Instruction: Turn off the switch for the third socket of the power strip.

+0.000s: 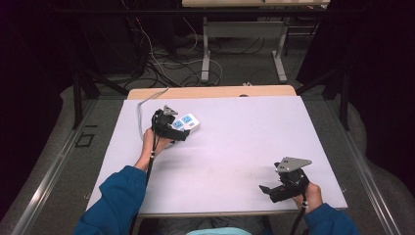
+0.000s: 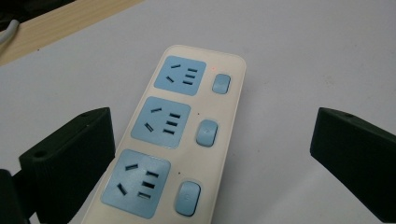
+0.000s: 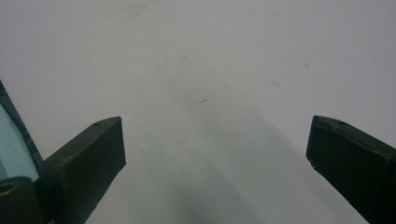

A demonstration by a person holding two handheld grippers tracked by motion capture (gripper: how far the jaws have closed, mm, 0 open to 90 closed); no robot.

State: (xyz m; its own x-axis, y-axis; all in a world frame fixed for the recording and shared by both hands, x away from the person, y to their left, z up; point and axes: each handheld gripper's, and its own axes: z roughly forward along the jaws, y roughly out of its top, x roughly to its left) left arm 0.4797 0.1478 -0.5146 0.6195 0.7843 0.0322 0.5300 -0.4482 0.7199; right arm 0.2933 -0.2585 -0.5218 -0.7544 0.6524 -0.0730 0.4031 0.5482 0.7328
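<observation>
**Left gripper poised over power strip, right idle**

Left side first. Left gripper [image 1: 172, 128] sits over the near end of the power strip [image 1: 188, 122], at about 10 o'clock on the table [image 1: 235, 147]. In the left gripper view its fingers [image 2: 70, 158] are spread wide, released, nothing between them but the strip [image 2: 173, 140] below; the left finger sits just beside the strip's edge, whether touching I cannot tell. Strip is cream with three blue sockets and three blue switches in a row. A small red light [image 2: 213, 68] glows by the far switch [image 2: 221, 84]. Grey cable [image 1: 147, 100] trails off the table's far edge toward 11 o'clock.

Middle of the table: bare.

Right gripper [image 1: 274, 191] rests low at about 4 o'clock, well apart from the strip. Its fingers [image 3: 88, 158] also released, wide, over blank table.

Judgement: approach step, left gripper lining up on the strip. Next move likely calls for lowering and either closing across the strip's width or pressing a switch; the right gripper has no part yet.
</observation>
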